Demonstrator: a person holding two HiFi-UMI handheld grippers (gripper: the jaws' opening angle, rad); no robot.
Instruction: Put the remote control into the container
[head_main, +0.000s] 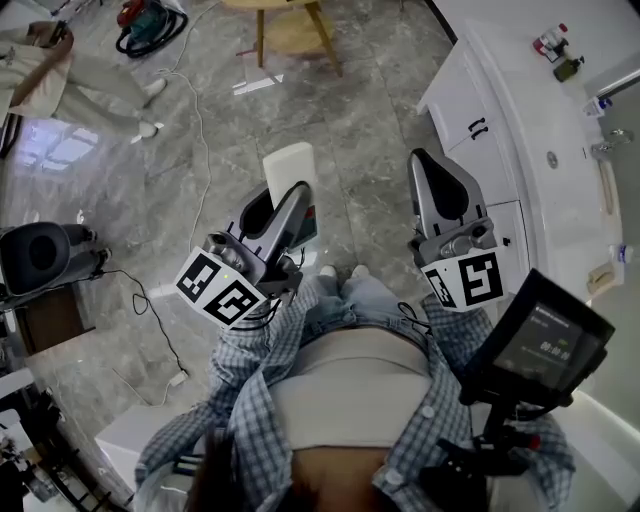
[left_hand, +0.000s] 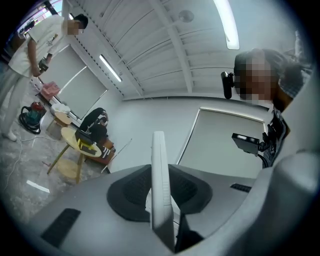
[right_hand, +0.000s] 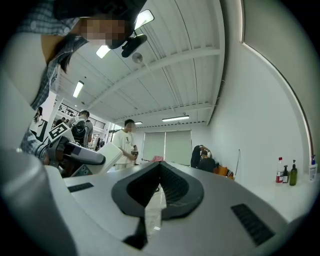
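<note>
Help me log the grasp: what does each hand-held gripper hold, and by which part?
The left hand-held gripper clamps the white remote control by one end, pads on its flat faces. The right hand-held gripper is shut, empty.

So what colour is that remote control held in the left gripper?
The remote control is white; the head view shows it best.

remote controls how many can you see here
1. The white remote control is clamped edge-on in the left claw, held out above the floor. Others may lie out of view.
</note>
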